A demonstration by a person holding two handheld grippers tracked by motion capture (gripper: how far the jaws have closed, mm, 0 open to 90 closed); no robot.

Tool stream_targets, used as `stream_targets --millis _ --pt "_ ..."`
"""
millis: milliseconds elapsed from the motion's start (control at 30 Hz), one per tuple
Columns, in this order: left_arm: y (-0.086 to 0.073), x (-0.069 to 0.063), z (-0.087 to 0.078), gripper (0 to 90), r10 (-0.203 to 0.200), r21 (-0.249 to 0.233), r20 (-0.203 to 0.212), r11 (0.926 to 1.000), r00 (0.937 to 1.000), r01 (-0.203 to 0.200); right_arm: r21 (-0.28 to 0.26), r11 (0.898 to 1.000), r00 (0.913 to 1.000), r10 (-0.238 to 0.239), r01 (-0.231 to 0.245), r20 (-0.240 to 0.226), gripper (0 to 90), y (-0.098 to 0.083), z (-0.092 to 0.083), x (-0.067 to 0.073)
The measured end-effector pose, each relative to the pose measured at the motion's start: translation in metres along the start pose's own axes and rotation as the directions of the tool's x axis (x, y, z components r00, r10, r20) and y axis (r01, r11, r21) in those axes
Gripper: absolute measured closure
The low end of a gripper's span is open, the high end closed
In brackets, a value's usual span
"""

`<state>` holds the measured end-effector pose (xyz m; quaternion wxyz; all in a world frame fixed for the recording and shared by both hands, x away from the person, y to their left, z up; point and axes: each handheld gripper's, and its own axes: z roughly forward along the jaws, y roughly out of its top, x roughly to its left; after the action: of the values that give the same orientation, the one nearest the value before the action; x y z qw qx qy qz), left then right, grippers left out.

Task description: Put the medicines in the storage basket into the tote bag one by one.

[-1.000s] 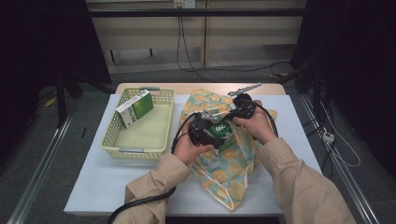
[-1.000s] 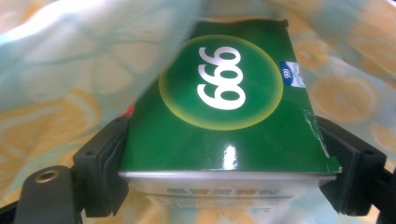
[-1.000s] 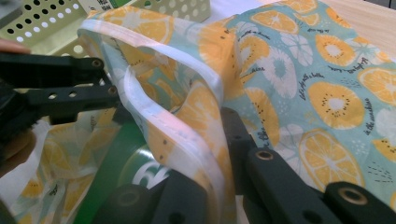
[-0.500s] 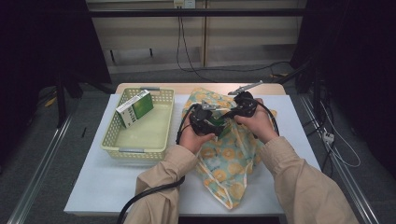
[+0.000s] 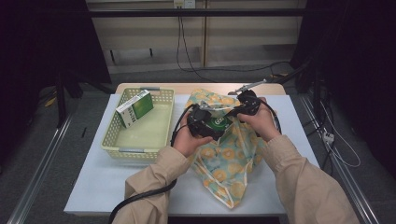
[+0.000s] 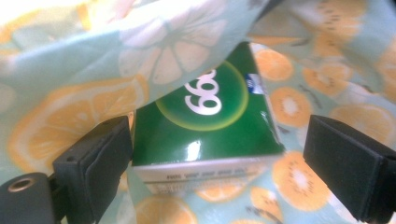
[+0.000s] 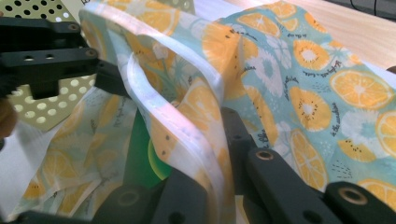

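My left gripper [image 6: 210, 163] has just spread its jaws off the green box [image 6: 205, 121], which now lies loose inside the citrus-print bag [image 5: 224, 158], while my right gripper [image 7: 212, 186] stays clamped on the bag's rim, so this box looks delivered.

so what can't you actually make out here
- Green box in the fruit-print bag: in the left gripper view its far end goes under the cloth, and the small print on its near edge is blurred.
- Right tongs: in the right gripper view the bag's rim drapes over the tips, hiding where they pinch it.
- Box in the basket: in the high view the label of this green and white box is too small to read.
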<state>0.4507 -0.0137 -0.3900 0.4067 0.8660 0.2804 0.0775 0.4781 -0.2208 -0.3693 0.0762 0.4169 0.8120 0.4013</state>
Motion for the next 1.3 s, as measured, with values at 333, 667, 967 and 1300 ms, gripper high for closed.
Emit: stream_targets --millis 333,667,967,1300 --pt "0.001 -0.008 -0.04 6.6 0.038 -0.006 0.078 0.9993 0.9963 -0.037 0.001 1.0 0.9999 -0.012 0.012 0.005 88.6 0.005 -0.002 0.004" --pt "-0.003 0.016 -0.076 5.7 0.052 -0.009 0.113 0.9986 0.9923 -0.052 0.004 1.0 0.9999 -0.011 0.011 0.009 88.6 0.005 -0.003 0.005" --pt "-0.009 0.054 -0.106 5.7 0.034 0.01 0.065 0.9993 0.9973 -0.035 0.005 1.0 0.9999 -0.01 0.01 0.009 88.6 0.003 -0.002 0.005" --pt "-0.033 0.101 -0.121 7.3 0.0 0.043 -0.032 0.9991 0.9995 0.002 0.008 1.0 0.9998 -0.014 0.014 0.011 88.5 0.002 -0.002 0.003"
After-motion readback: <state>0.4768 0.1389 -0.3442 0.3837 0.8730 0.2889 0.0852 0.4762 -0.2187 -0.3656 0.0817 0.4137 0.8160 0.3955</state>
